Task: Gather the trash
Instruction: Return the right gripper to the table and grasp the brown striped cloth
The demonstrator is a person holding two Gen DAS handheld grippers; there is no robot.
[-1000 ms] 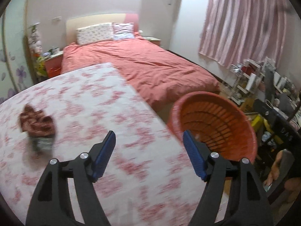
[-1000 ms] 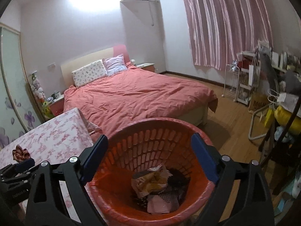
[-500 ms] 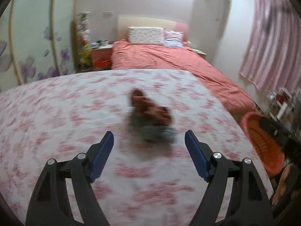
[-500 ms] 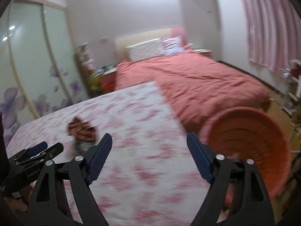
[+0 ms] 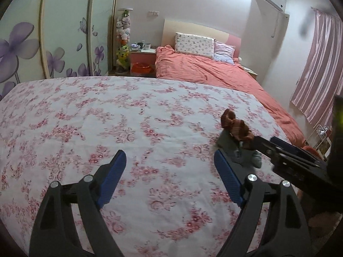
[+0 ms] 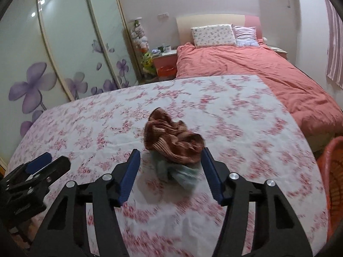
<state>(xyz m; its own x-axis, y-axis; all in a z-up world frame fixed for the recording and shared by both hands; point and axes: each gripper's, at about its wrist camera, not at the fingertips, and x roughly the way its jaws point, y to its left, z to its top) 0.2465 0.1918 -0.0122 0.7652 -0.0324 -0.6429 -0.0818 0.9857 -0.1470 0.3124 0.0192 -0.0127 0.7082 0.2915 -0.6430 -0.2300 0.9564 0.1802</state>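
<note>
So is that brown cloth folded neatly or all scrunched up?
Scrunched up. The brown cloth sits in a lumpy, twisted heap on a crumpled green piece, with no flat folds.

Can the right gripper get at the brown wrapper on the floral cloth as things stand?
Probably yes: the right gripper, jaws just closing, already brackets the brown wrapper and the pale scrap beneath, with nothing between.

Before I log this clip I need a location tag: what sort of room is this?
Most likely a home bedroom: a made bed with pillows against a headboard, a nightstand beside it, and sliding wardrobe doors with purple flower prints.
</note>
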